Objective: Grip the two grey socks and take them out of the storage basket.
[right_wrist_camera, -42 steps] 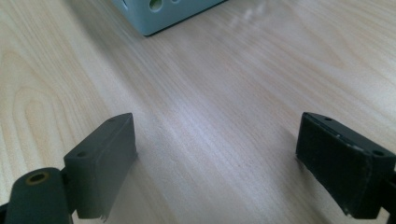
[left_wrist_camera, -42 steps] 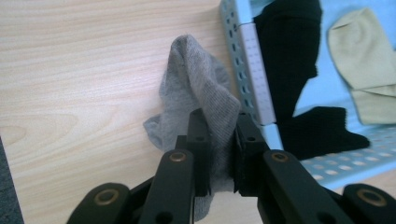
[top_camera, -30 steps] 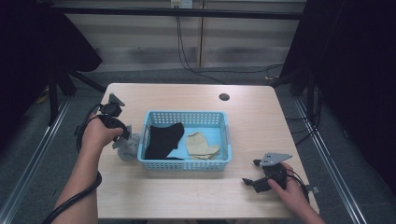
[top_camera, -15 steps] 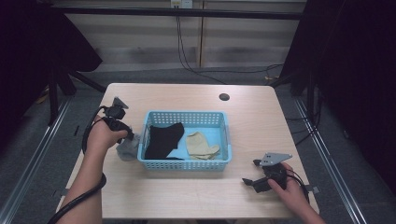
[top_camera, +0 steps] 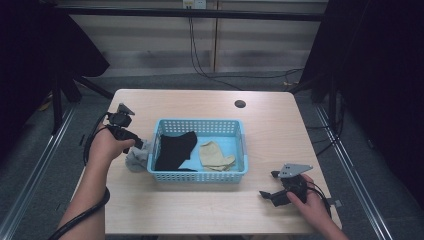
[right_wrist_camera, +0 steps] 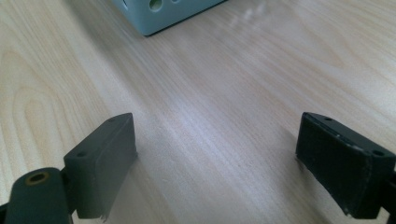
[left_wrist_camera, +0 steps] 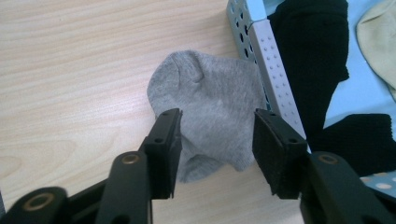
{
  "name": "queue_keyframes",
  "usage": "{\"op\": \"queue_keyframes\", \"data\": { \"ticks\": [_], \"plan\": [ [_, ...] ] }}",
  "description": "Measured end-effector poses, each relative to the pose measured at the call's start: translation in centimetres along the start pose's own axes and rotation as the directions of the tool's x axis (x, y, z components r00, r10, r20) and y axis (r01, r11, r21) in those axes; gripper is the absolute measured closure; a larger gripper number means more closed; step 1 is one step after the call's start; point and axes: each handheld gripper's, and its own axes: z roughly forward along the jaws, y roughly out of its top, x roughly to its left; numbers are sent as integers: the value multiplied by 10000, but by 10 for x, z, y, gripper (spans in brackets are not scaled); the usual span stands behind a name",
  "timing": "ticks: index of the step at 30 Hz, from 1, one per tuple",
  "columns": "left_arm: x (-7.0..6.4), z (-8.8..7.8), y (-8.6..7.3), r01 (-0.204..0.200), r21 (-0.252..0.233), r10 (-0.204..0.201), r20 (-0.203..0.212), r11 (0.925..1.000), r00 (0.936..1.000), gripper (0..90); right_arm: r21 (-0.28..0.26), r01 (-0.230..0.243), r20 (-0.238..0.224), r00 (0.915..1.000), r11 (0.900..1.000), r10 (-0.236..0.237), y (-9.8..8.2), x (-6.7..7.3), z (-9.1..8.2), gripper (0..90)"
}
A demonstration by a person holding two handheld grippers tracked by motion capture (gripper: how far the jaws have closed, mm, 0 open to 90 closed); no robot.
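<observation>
A grey sock (top_camera: 136, 159) lies crumpled on the wooden table, against the left outer wall of the blue basket (top_camera: 200, 176). My left gripper (top_camera: 139, 146) hovers right over it. In the left gripper view the sock (left_wrist_camera: 215, 107) rests between the parted jaws of the gripper (left_wrist_camera: 217, 126), whose pads do not press on it. These jaws have just been opening. Inside the basket (left_wrist_camera: 268, 51) lie a black sock (top_camera: 175, 150) and a beige sock (top_camera: 215, 155). My right gripper (top_camera: 268, 184) rests open near the front right of the table, with only bare wood between its pads (right_wrist_camera: 105, 158).
A corner of the basket (right_wrist_camera: 159, 14) sits ahead of the right gripper. A dark round hole (top_camera: 240, 104) marks the table's far side. Cables trail from both grippers. Dark drapes and metal rails flank the table.
The left gripper's jaws have spread apart and the grey sock has dropped from them onto the table beside the basket. The right hand has stayed still.
</observation>
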Motion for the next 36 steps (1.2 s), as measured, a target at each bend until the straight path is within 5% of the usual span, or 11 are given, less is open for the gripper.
{"op": "queue_keyframes", "data": {
  "ticks": [19, 32, 36],
  "plan": [
    [5, -6, -40, 94, -492, -83, 223, 9987, 9997, 364, 35, 4, -8, 10000, 10000, -4, 0, 0, 0, 118],
    [1, 29, -96, -20, -1278, 36, 124, 9918, 9999, 340, 33, 3, -12, 10000, 10000, -3, 0, 0, 0, 118],
    [-2, 41, -114, 79, -1881, -69, 63, 9821, 10000, 326, 33, 3, -8, 10000, 10000, -2, 0, 0, 0, 118]
  ]
}}
